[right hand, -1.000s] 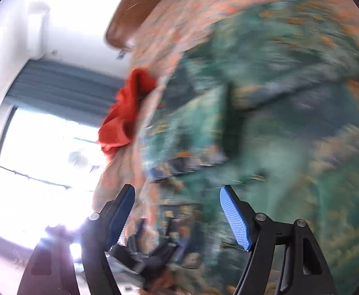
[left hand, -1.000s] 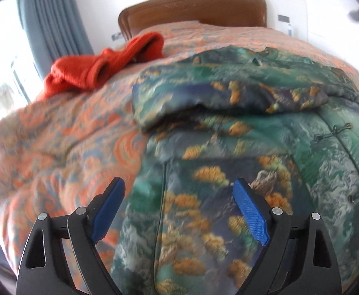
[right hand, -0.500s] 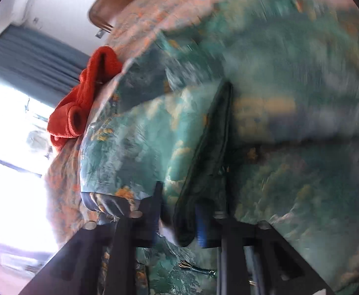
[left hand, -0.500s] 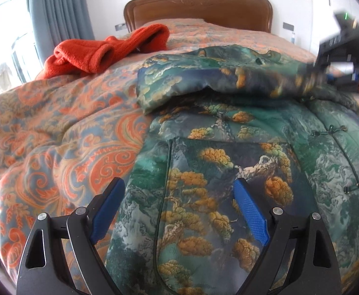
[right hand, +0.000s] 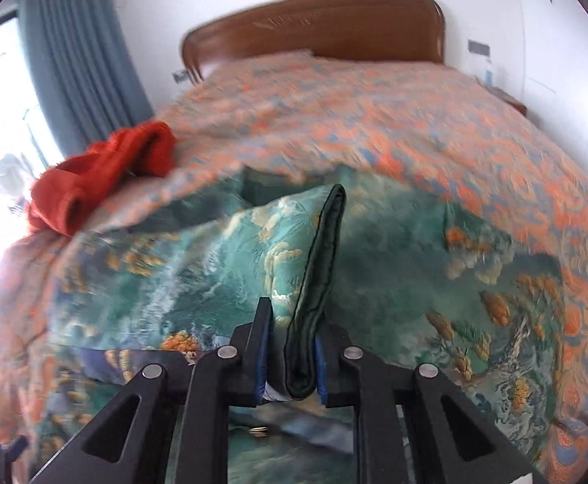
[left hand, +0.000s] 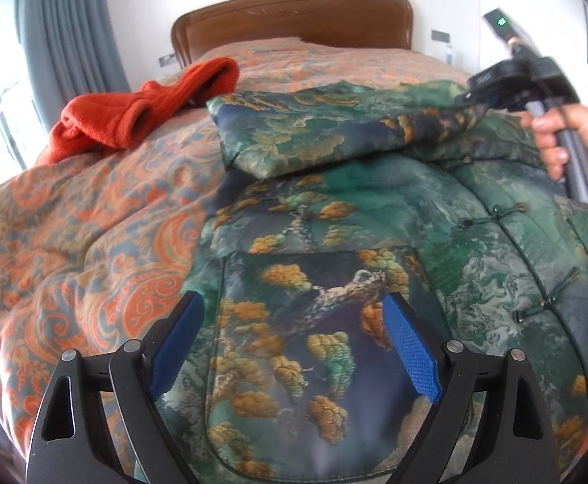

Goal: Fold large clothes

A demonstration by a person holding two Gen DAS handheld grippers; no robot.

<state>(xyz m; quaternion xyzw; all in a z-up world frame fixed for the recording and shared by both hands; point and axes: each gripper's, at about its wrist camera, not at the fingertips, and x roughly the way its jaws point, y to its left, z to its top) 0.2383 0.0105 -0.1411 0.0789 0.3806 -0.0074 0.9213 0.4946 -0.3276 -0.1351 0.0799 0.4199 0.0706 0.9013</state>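
Jacket (left hand: 334, 266) folding hinges on the right tongs (right hand: 291, 357), clamped on the dark-trimmed cuff (right hand: 318, 278) of a sleeve (left hand: 334, 133) already laid across the chest; their jaws have just been closing onto that cuff. Keep the pinch firm and carry the cuff low, so the quilted, slippery-looking fabric lands flat instead of bunching. The left tongs (left hand: 294, 343) hang spread wide and empty above the lower front pocket, well placed to press the body down. All of it lies on the patterned bed (left hand: 92, 222), with an orange garment (left hand: 132, 117) well apart near the headboard (left hand: 294, 20).
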